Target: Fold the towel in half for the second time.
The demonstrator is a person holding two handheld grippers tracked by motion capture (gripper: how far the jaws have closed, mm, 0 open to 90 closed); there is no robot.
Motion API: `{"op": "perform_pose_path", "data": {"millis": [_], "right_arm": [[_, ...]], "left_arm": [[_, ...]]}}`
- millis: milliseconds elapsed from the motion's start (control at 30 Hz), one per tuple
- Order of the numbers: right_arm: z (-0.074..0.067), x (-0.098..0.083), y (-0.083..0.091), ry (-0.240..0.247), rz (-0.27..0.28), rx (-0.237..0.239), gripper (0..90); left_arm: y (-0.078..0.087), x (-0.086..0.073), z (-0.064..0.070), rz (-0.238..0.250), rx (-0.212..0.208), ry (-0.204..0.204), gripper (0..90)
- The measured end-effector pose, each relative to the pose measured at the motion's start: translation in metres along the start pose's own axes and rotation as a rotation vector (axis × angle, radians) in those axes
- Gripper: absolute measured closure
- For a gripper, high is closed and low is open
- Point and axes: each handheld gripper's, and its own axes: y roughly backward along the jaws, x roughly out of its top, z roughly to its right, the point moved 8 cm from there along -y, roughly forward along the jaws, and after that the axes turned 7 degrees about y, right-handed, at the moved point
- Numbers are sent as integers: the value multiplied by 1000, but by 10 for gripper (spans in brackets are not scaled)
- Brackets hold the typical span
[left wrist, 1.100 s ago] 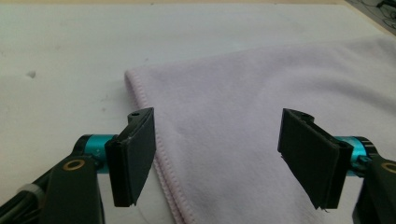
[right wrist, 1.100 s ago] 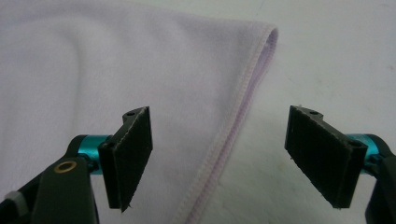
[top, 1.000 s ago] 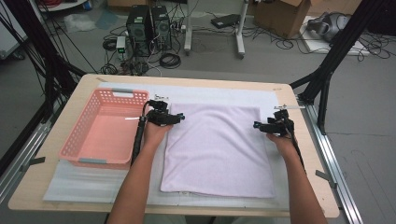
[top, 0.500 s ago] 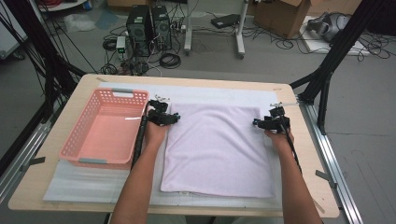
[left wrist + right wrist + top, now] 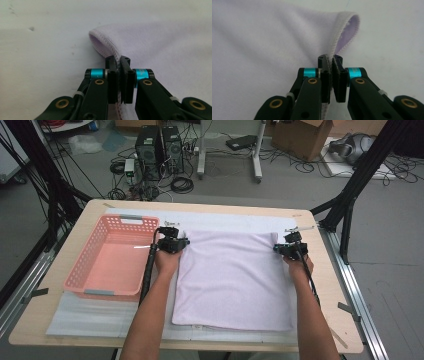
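Both tools have just closed — my left tool (image 5: 118, 60) and right tool (image 5: 330, 58) now pinch the lilac towel's (image 5: 235, 280) far corners, mid-bench beside the pink basket (image 5: 107, 265) — ready to lift and fold.

Both forearms reach forward from the near edge, roughly parallel, well apart. Left gripper (image 5: 174, 243) at the far left corner of the towel (image 5: 235, 280), jaws just closed, pinching its hem. Right gripper (image 5: 291, 247) at the far right corner, jaws likewise just closed on the hem
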Motion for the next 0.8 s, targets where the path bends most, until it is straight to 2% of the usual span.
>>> {"op": "perform_pose_path", "data": {"millis": [67,133,200,267,467,533,700,800], "right_arm": [[3,8,8,-19,54,-4,863],[4,15,15,-7,89,-25,863],[5,19,22,-13,113,-21,863],[5,19,28,-28,129,-6,863],[-5,17,48,4,168,16,863],[-8,14,55,10,176,27,863],[-13,4,74,10,202,55,862],[-19,2,88,23,198,67,862]], "left_arm": [[5,9,3,52,-7,11,861],[10,16,6,82,-24,30,861],[16,20,10,96,-33,19,861],[21,21,13,92,-47,9,860],[42,22,29,89,-75,-45,859],[52,22,36,119,-89,-43,859],[73,13,40,86,-106,-38,859],[89,10,44,96,-128,-40,858]]}}
